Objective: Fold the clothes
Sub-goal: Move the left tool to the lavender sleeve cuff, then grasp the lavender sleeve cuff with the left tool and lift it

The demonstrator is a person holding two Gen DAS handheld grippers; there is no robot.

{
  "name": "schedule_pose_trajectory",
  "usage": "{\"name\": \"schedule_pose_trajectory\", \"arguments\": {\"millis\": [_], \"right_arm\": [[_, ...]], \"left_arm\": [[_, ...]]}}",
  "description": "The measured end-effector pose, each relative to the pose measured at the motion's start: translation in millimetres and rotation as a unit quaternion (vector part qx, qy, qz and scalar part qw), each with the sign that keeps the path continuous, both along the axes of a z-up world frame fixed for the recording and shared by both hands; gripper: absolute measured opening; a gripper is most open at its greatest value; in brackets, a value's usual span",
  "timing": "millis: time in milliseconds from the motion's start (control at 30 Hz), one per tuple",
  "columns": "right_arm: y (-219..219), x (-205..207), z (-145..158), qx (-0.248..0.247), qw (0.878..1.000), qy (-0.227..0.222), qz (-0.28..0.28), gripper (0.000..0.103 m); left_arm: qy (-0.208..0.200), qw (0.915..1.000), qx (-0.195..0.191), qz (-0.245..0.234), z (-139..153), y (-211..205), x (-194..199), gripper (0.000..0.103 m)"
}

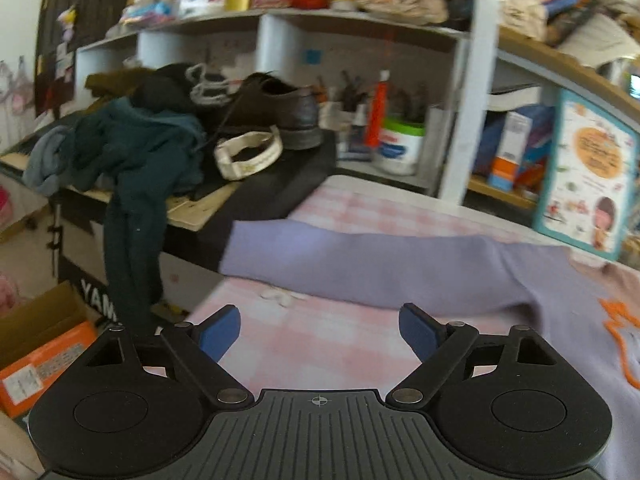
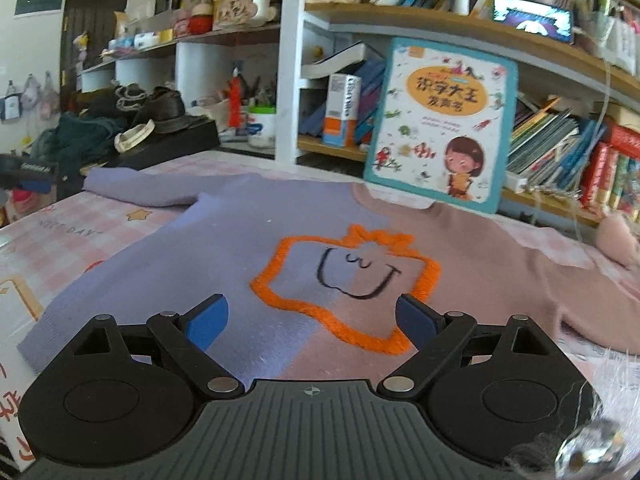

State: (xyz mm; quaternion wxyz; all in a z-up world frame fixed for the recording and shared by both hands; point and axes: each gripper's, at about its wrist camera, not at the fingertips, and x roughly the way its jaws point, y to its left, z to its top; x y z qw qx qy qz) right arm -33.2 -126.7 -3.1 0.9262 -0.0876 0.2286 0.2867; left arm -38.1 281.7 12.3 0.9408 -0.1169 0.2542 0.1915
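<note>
A two-tone sweater (image 2: pixel 224 248), lilac on the left half and dusty pink on the right, lies flat and face up on a pink checked cover (image 2: pixel 80 236). An orange-outlined smiling figure (image 2: pixel 348 280) marks its chest. My right gripper (image 2: pixel 311 300) hovers open over the lower chest with nothing between its blue pads. In the left wrist view the lilac sleeve (image 1: pixel 360 264) stretches out leftward to the cover's edge. My left gripper (image 1: pixel 319 312) stands open just in front of that sleeve, over bare cover (image 1: pixel 320 356), its pads empty.
A children's book (image 2: pixel 444 120) leans upright against the bookshelves just behind the collar. Left of the cover stands a side table with a heap of dark clothes (image 1: pixel 132 148), a brown shoe (image 1: pixel 276 108) and a white band. Cardboard boxes (image 1: pixel 44 352) sit on the floor below.
</note>
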Motion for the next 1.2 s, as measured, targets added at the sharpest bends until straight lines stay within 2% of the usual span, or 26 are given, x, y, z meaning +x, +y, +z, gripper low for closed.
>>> {"name": "schedule_pose_trajectory", "arguments": {"millis": [233, 367, 467, 567, 700, 800, 900, 967, 1067, 1200], "right_arm": [[8, 14, -9, 0.001, 1.000, 0.016, 0.023, 0.090], [9, 19, -12, 0.001, 0.999, 0.027, 0.027, 0.092], [6, 21, -12, 0.011, 0.999, 0.032, 0.023, 0.092], [2, 22, -11, 0.016, 0.999, 0.030, 0.011, 0.095], [5, 24, -13, 0.006, 0.999, 0.035, 0.007, 0.097], [8, 26, -15, -0.003, 0.999, 0.047, 0.015, 0.097], [10, 28, -17, -0.006, 0.998, 0.057, 0.022, 0.097], [10, 28, -17, -0.006, 0.998, 0.059, 0.023, 0.097], [10, 28, -17, -0.004, 0.998, 0.059, 0.025, 0.097], [9, 30, -17, 0.000, 0.997, 0.067, 0.030, 0.098]], "left_arm": [[0.012, 0.9980, -0.035, 0.051, -7, 41, 34, 0.086], [0.016, 0.9935, -0.087, 0.071, -16, 65, 54, 0.068], [0.006, 0.9876, -0.122, 0.099, -20, 79, 60, 0.060], [0.008, 0.9822, -0.149, 0.114, -26, 89, 63, 0.057], [0.020, 0.9818, -0.147, 0.118, -31, 90, 66, 0.054], [0.014, 0.9797, -0.157, 0.124, -32, 93, 66, 0.051], [0.009, 0.9821, -0.143, 0.122, -29, 92, 66, 0.030], [0.008, 0.9849, -0.124, 0.121, -22, 89, 64, 0.010], [-0.013, 0.9873, -0.125, 0.097, -6, 79, 59, 0.009], [-0.047, 0.9923, -0.112, 0.028, 27, 41, 62, 0.008]]}}
